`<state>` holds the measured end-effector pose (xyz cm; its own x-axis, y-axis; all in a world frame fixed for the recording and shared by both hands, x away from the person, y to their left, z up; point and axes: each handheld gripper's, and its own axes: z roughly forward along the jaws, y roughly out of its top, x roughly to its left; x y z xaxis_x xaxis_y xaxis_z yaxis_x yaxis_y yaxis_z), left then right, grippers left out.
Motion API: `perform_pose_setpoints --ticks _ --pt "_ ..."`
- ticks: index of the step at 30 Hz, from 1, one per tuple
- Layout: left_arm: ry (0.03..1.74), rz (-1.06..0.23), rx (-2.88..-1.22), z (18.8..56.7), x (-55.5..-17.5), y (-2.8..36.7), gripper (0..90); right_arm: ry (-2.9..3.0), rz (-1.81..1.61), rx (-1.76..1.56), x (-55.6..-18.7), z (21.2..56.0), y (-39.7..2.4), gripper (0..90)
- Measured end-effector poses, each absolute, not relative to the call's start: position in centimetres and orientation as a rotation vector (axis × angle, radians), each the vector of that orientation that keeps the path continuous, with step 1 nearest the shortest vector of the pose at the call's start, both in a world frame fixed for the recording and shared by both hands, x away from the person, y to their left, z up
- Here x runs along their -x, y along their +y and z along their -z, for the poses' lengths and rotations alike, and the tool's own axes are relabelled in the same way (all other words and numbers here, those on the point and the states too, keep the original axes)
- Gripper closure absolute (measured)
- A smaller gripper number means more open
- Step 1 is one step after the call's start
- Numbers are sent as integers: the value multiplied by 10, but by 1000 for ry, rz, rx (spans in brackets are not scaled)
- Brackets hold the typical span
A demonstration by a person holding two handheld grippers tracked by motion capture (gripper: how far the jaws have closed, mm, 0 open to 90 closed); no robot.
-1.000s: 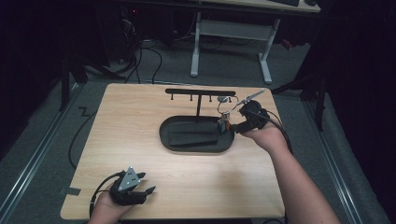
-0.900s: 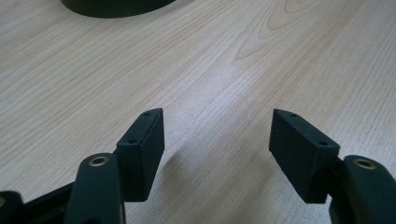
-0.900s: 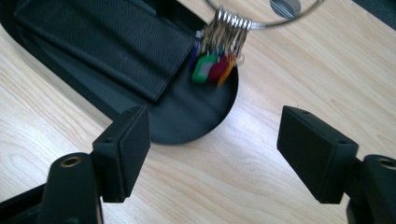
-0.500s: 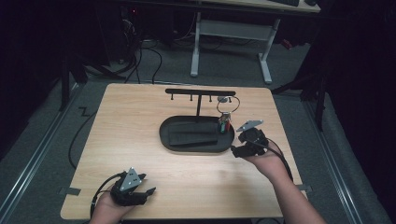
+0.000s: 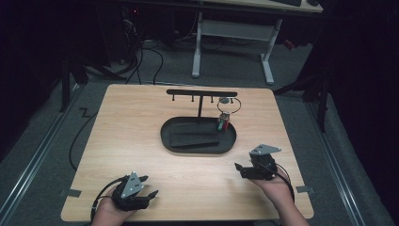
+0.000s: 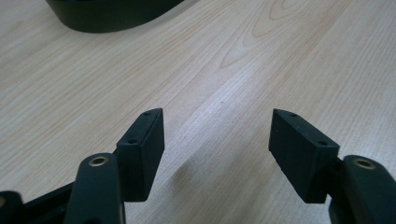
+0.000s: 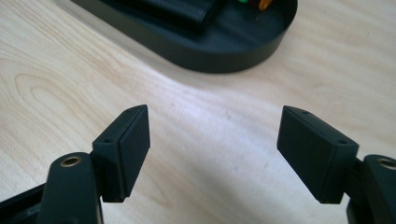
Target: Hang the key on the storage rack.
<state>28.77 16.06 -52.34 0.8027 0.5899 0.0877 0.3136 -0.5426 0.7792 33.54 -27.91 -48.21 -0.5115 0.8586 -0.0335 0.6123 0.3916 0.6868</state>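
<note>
A black T-shaped hook rack [image 5: 202, 93] rises from a black oval tray [image 5: 169, 128] at the middle of the wooden table. A key ring with red and green tags [image 5: 225, 115] hangs from the rack's right end, over the tray. A dark flat object [image 5: 193, 140] lies in the tray. My right gripper [image 5: 241, 169] rests open near the front right, pointing left, with the tray's rim [image 7: 224, 58] ahead of its jaws [image 7: 212, 151]. My left gripper [image 5: 149, 187] sits open at the front left, its jaws [image 6: 217, 154] over bare wood.
The table's front edge [image 5: 188, 220] runs just below both hands. Behind the table stands a white desk frame [image 5: 230, 33], with cables on the grey floor at the left. Bare wood [image 5: 122, 122] lies left of the tray.
My right gripper has let go of the key ring at the rack and drawn back toward the front right of the table. The keys now hang alone. The left gripper has stayed put.
</note>
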Motion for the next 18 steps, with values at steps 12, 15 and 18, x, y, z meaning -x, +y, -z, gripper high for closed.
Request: perform_pose_setpoints --ticks 12,15,18 --pt "724 -464 -2131 520 -284 167 359 2124 -1038 -1321 -289 514 -292 233" --pt "725 -480 -2120 516 -282 171 360 2124 -1045 -1338 -285 518 -294 225" --pt "716 -501 -2122 514 -281 172 360 2105 -1060 -1328 -286 516 -292 223"
